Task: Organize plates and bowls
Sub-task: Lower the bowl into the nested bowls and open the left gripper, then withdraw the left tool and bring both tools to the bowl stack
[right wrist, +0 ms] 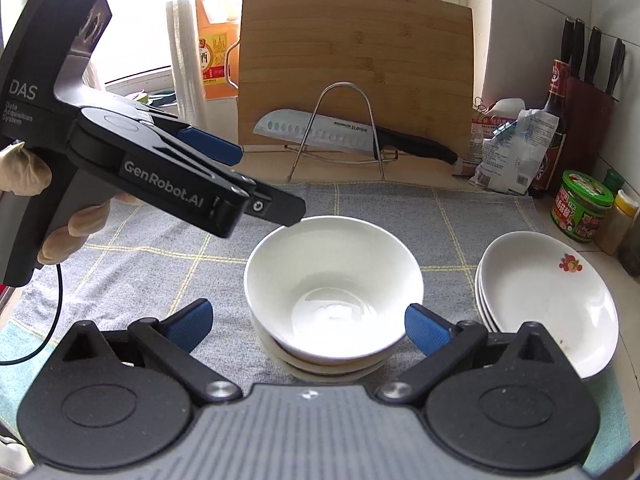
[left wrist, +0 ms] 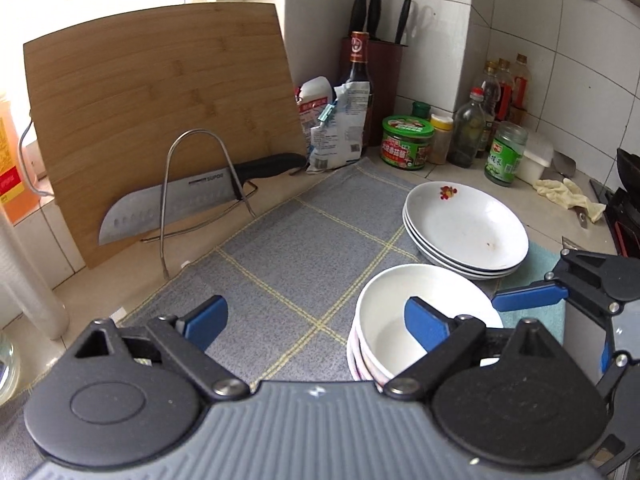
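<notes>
A stack of white bowls (right wrist: 332, 272) stands on the grey checked cloth (right wrist: 460, 216), with a stack of white plates (right wrist: 548, 300) just to its right. My right gripper (right wrist: 308, 326) is open and straddles the bowl stack low down, its blue pads clear of the sides. My left gripper (right wrist: 260, 180), held in a gloved hand, comes in from the upper left with its lower finger tip at the top bowl's far rim. In the left wrist view my left gripper (left wrist: 316, 324) is open and holds nothing. Its right pad hangs over the bowls (left wrist: 384, 312), and the plates (left wrist: 468, 232) lie beyond.
A bamboo cutting board (right wrist: 356, 60) and a knife (right wrist: 320, 130) on a wire rack stand behind the cloth. Bottles, jars (right wrist: 584, 206), bags and a knife block (right wrist: 588, 112) crowd the right corner. A juice bottle (right wrist: 214, 52) and a film roll stand by the window.
</notes>
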The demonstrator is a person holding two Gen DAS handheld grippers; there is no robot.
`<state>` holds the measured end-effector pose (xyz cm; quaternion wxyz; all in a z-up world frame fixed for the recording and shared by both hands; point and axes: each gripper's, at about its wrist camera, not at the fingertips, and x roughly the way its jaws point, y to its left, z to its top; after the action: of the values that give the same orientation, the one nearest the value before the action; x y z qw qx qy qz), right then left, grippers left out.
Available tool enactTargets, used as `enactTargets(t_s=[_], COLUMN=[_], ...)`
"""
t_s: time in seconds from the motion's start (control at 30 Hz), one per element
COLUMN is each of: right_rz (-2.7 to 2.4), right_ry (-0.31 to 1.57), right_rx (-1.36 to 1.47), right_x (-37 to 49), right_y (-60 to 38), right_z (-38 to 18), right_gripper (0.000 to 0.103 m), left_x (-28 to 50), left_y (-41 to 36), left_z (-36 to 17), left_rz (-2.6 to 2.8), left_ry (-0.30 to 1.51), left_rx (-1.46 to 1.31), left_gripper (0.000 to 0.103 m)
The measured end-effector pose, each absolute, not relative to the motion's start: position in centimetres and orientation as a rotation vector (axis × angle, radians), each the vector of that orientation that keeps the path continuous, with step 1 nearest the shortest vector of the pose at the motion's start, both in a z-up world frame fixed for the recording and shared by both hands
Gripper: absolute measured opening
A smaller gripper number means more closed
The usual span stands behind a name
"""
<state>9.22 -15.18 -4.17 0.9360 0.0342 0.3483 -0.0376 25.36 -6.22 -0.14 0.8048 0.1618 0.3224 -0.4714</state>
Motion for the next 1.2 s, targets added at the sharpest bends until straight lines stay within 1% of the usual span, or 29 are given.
enactTargets(t_s=[0.23,0.3,0.33,0.37,0.43,0.57,0.87,1.0,1.2], right_rz=[-0.091,-0.108,-0.117,-0.126,-0.14,-0.177,-0.121,-0.045,0.133], right_ry=[0.719,0.723,0.727,0.73,0.734,0.753,0.793,0.83,0.882], right_rx=[0.05,0.042,0.042,0.042,0.043,0.04,-0.004,-0.03,-0.051], right_x=[8.8,8.7,8.6,8.6,8.4,7.9,7.2,7.7,8.8], right_y=[-14.4,-14.2,-14.2,-14.1,-13.9,-13.4,-15.4,-18.4,-22.8], right_z=[-3.8,-3.7,-3.7,-3.7,-3.7,-3.5,-4.4,-6.3,-9.5], right_gripper=[0.103,0.103,0.103,0.103,0.103,0.103,0.103,0.103,0.103], left_x=[25.2,25.0,24.8,24.5,24.1,23.5,21.7,20.4,17.7], left_y=[-3.3,-2.4,-2.1,-1.6,-1.0,-0.4,-1.7,-3.0,-5.2], left_z=[-0.7,-0.9,-0.9,-1.0,-1.1,-1.6,-3.1,-3.7,-4.8], left_rz=[-0.973,-0.972,-0.969,-0.962,-0.97,-1.02,-0.983,-0.94,-0.822], left_ry=[0.717,0.696,0.677,0.646,0.608,0.609,0.66,0.68,0.761], left_rx=[0.298,0.292,0.291,0.291,0.299,0.3,0.32,0.316,0.301], left_gripper=[0.095,0.096,0.1,0.102,0.102,0.102,0.102,0.102,0.102])
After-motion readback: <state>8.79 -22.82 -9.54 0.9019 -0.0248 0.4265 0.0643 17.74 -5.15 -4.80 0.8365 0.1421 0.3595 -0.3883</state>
